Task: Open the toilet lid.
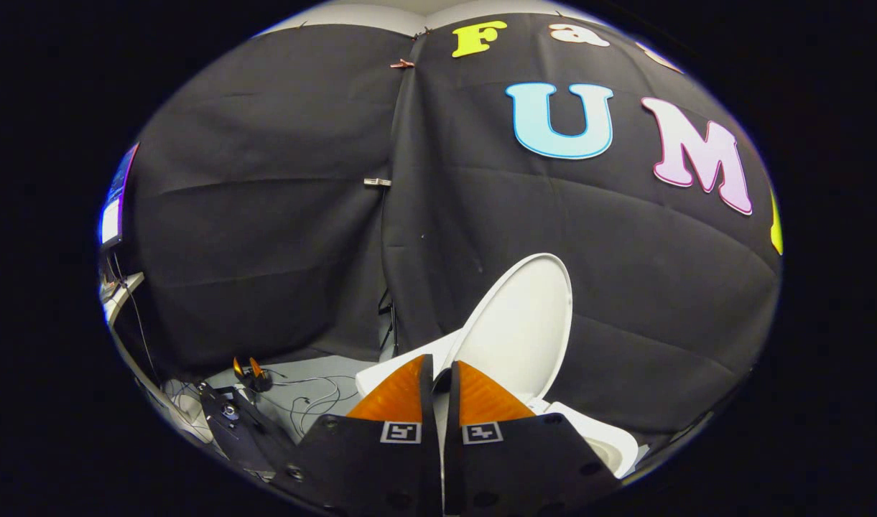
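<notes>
Grey floor (316, 373), loose cables (316, 398), toilet (603, 438)

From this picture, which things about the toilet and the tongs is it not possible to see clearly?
- Gripper view: whether the tongs pinch the edge of the raised toilet lid; its lower edge sits behind their nearly closed fingers.
- Gripper view: the toilet bowl and seat, mostly covered by the tongs' body.
- Gripper view: the lid hinge, hidden behind the fingers.
- Gripper view: the cables and small devices on the floor are too small to identify.

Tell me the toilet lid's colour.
White, plain; the lid stands raised just beyond the closed gripper, gripper view.
</notes>
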Available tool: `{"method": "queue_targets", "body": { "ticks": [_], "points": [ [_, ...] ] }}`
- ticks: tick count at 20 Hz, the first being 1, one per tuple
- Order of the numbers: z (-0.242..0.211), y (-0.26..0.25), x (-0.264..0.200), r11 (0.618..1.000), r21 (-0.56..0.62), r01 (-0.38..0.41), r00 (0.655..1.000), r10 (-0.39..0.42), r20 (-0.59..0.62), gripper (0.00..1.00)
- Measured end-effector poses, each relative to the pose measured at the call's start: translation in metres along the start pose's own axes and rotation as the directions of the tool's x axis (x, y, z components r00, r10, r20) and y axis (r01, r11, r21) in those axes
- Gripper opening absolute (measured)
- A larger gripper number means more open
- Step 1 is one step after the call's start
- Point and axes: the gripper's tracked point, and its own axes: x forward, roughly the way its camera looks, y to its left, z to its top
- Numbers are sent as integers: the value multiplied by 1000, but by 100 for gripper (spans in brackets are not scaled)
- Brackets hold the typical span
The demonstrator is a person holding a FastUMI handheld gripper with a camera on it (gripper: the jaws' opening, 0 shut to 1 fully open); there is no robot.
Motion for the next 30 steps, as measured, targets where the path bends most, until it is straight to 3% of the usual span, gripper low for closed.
{"method": "queue_targets", "body": {
  "ticks": [2, 4, 7, 11, 12, 20, 24, 30],
  "points": [
    [1, 1, 3, 1000, 13, -11, 1000, 11, 6, 13],
    [-2, 9, 3, 999, 25, -41, 999, 41, -4, 13],
    [-22, 31, 11, 991, 50, -123, 990, 126, -70, 46],
    [-33, 27, 14, 988, 87, -124, 985, 133, -107, 93],
    [-35, 25, 16, 989, 90, -120, 986, 129, -104, 97],
    [-10, 19, -1, 987, 89, -134, 989, 138, -50, 100],
    [22, 0, -26, 994, 39, -104, 994, 103, 30, 100],
    [66, -84, -98, 998, 64, -3, 987, -7, 162, 99]
  ]
}}
